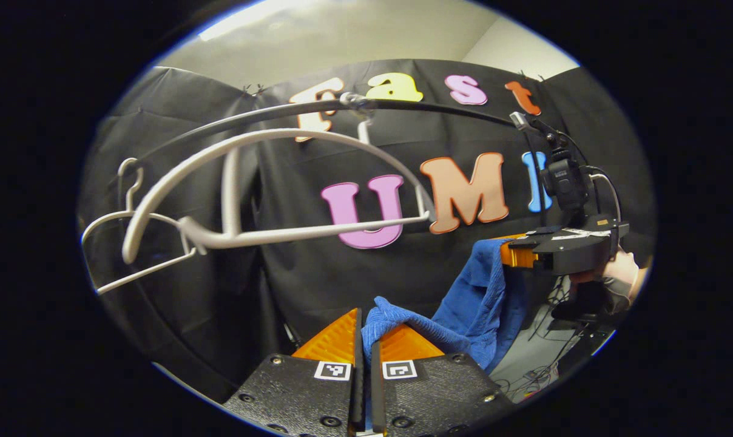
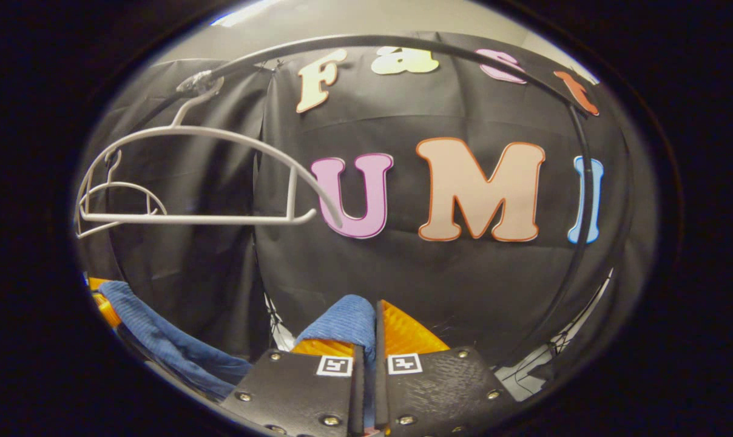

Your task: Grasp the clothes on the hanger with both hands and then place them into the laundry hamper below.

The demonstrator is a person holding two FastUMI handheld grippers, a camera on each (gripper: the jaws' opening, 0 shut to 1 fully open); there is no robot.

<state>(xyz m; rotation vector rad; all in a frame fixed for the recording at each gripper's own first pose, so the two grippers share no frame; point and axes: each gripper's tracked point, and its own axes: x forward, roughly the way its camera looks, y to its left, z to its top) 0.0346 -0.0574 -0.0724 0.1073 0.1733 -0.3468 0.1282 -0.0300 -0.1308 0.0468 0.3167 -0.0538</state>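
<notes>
Two grippers had the blue cloth (image 1: 463, 309) between them, and it was already off the hanger (image 1: 269, 188), which hung bare from the black rail (image 1: 439, 109). In the left gripper view the left gripper (image 1: 363, 340) was clenched on one bunched end of the cloth, both fingers pinching it; further off, the right gripper (image 1: 515, 254), held by a hand (image 1: 624, 273), gripped the other end. In the right gripper view the right gripper (image 2: 366, 331) was clamped on its end too, the cloth bulging over one finger.

The step in hand looked like the carry down to the hamper. To do it well, I judged both hands should sink together, level, keeping the cloth slack between them but clear of the hanger, and neither should let go until the cloth was well over the hamper. Letting go on one side early would leave it swinging from the other.

The cloth was deep blue, thick and ribbed like towelling, sagging in a soft fold between the grippers
</notes>
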